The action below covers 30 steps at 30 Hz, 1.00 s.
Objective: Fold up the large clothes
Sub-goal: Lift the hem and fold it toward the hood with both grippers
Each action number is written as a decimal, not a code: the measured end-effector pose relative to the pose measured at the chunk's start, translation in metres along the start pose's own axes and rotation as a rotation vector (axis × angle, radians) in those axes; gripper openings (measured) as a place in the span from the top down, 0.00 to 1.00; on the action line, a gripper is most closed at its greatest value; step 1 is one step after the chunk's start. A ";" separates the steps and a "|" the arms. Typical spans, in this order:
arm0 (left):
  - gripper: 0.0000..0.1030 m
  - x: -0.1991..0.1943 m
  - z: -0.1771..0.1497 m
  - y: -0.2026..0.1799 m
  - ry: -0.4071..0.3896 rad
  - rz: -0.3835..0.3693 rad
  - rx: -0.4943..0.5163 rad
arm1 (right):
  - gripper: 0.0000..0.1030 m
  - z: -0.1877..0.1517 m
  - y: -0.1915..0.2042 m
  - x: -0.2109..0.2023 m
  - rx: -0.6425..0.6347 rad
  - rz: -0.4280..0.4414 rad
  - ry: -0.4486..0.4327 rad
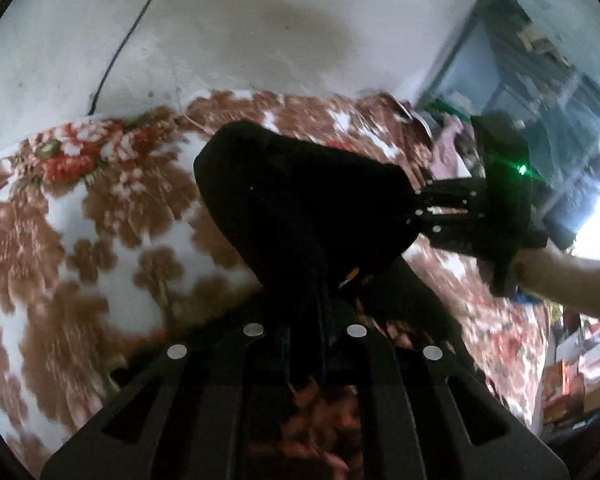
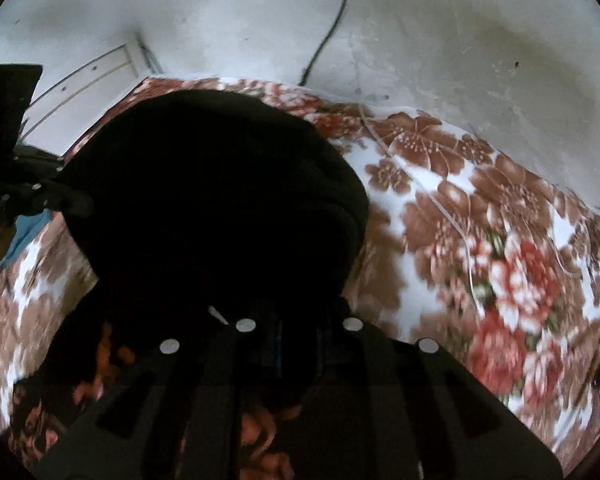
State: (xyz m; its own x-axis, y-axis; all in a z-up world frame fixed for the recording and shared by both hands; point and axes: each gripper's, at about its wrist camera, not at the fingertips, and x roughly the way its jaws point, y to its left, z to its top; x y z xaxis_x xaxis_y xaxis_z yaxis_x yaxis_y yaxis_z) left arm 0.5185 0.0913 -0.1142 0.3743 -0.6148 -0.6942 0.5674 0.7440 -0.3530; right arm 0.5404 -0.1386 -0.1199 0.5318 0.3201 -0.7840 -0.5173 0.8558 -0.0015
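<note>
1. Centrally, a black garment [image 1: 300, 208] hangs lifted above a floral blanket [image 1: 100, 240], stretched between the two grippers; in the right wrist view the same black garment [image 2: 212, 200] fills the middle and left of the frame as a dark, rounded mass.
2. At the bottom of the left wrist view, the left gripper [image 1: 304, 320] has its fingers drawn together on one edge of the black cloth, which rises straight from between them.
3. Likewise, the right gripper [image 2: 296, 320] has its fingers closed together on another edge of the cloth, which bunches up just ahead of them.
4. Seen from the left wrist camera, the right gripper [image 1: 424, 208] reaches in from the right side, its tips buried in the garment's right edge, with a small green light on its body and a person's hand [image 1: 548, 276] behind it.
5. Seen from the right wrist camera, the left gripper [image 2: 64, 200] enters at the left edge and meets the garment's left side.
6. Beneath everything, the blanket [image 2: 480, 240], brown, red and white, covers a bed.
7. Behind the bed stands a pale, stained wall [image 1: 240, 32] with a dark cable [image 1: 128, 36] running down it.
</note>
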 end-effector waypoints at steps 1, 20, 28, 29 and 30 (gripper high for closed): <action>0.92 -0.004 -0.016 -0.012 0.015 0.007 0.014 | 0.89 -0.014 0.009 -0.009 -0.001 0.004 0.005; 0.30 0.030 -0.207 -0.090 0.178 0.129 0.055 | 0.17 -0.222 0.107 -0.015 0.025 -0.075 0.212; 0.18 -0.033 -0.184 -0.104 0.205 0.153 0.077 | 0.13 -0.207 0.084 -0.075 0.092 -0.043 0.252; 0.17 -0.043 -0.175 -0.097 0.207 0.161 0.067 | 0.11 -0.198 0.077 -0.081 0.102 -0.040 0.239; 0.17 -0.048 -0.169 -0.090 0.205 0.166 0.059 | 0.11 -0.184 0.066 -0.085 0.116 -0.030 0.219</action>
State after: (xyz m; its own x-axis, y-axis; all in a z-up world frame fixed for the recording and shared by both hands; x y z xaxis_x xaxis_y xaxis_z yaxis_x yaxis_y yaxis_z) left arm 0.3260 0.0984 -0.1550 0.3130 -0.4153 -0.8541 0.5544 0.8101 -0.1907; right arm 0.3379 -0.1839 -0.1675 0.3813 0.2086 -0.9006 -0.4164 0.9085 0.0341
